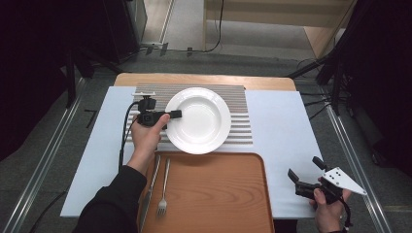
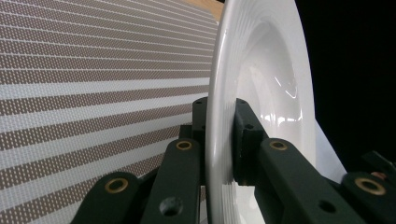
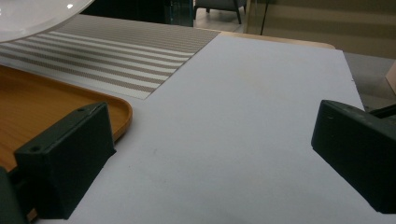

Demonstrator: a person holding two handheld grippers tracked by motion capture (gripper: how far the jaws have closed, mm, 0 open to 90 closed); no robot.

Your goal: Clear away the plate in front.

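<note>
High view puts the white deep plate (image 1: 198, 120) at centre frame on the striped placemat (image 1: 238, 97), its left rim pinched by the left gripper (image 1: 171, 115). Glazed ceramic looks stiff, slick and breakable, so the rim is the natural hold. Right gripper (image 1: 305, 171), lower right, stands spread and empty.

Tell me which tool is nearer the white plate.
Left. The left tool is clamped on the white plate at its left rim; the right tool hovers open, off past the tray's right edge.
</note>
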